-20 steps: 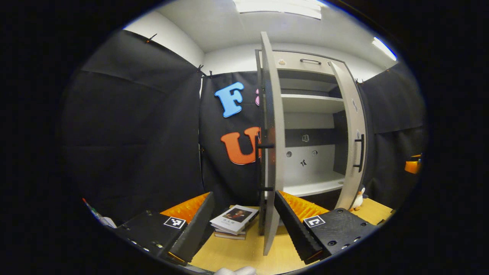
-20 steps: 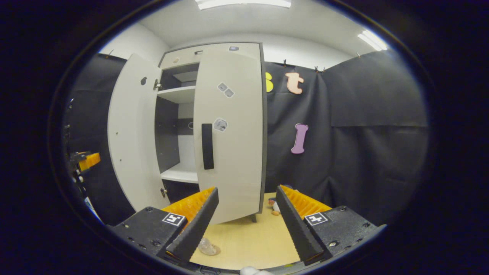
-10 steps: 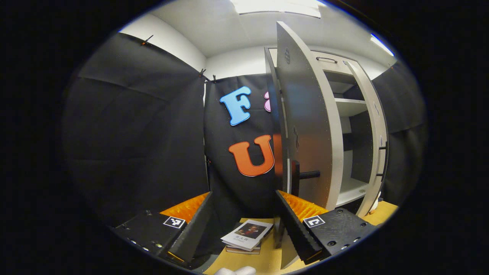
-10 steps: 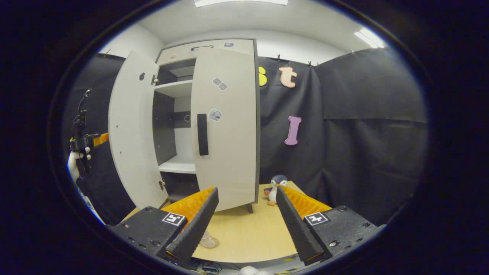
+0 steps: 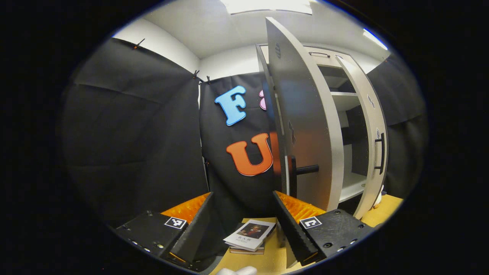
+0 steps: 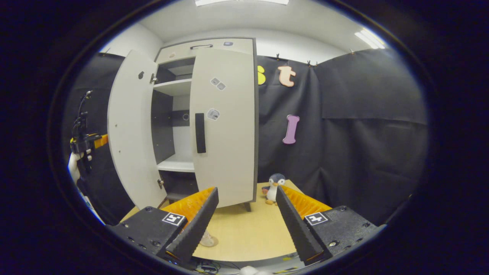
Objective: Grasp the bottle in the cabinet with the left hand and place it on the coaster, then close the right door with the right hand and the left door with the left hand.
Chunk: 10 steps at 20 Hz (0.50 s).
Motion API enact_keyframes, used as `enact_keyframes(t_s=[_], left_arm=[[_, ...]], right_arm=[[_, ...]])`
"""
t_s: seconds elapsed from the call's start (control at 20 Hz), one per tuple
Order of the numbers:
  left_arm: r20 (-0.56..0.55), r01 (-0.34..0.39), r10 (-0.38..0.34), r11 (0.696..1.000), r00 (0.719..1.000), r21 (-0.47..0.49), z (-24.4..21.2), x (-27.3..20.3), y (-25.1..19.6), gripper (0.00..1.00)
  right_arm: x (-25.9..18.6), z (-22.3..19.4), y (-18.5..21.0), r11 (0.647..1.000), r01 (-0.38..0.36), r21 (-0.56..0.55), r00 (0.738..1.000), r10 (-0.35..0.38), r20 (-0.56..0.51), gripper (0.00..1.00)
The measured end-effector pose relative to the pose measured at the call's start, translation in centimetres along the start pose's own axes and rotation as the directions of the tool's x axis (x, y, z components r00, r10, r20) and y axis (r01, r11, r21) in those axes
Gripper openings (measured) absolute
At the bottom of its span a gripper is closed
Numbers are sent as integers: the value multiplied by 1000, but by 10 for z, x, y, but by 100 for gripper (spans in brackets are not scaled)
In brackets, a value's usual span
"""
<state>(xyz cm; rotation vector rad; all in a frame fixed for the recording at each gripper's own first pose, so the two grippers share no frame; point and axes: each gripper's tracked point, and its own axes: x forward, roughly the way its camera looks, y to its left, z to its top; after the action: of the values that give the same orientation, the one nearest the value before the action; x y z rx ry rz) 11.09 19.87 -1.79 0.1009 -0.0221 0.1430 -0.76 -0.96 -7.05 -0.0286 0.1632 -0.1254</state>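
Note:
The white cabinet [image 6: 206, 46] stands on the wooden table. Its right door [image 6: 229, 126] looks shut or nearly so, and its black handle [image 6: 199, 133] faces me. The left door [image 6: 130, 133] hangs wide open. My right gripper [image 6: 246, 190] is open and empty, well back from the cabinet. Open as well, my left gripper [image 5: 242, 196] sits at the outer face of the left door [image 5: 305, 126], just below its black handle [image 5: 305, 170]. A hand holds the left gripper [image 6: 86, 142] beyond that door. A small pale object [image 6: 209, 240] lies on the table by my finger; I cannot tell what it is.
A penguin toy [image 6: 273, 186] stands on the table [image 6: 244, 233] right of the cabinet. A small stack of books [image 5: 250, 235] lies below the left door. The lower shelf [image 6: 177, 165] inside the cabinet looks bare. Black cloth walls close in all round.
The left gripper has gone round to the outer face of the left door, beside its handle. The right gripper has drawn back from the cabinet, bringing the penguin into view.

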Motion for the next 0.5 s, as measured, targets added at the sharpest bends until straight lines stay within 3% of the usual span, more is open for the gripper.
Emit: enact_keyframes(t_s=[0.5], left_arm=[[-9,-33,33,999,999,-8,2,-1,1,90]], right_arm=[[7,-5,-5,1000,-26,4,999,26,-22,99]])
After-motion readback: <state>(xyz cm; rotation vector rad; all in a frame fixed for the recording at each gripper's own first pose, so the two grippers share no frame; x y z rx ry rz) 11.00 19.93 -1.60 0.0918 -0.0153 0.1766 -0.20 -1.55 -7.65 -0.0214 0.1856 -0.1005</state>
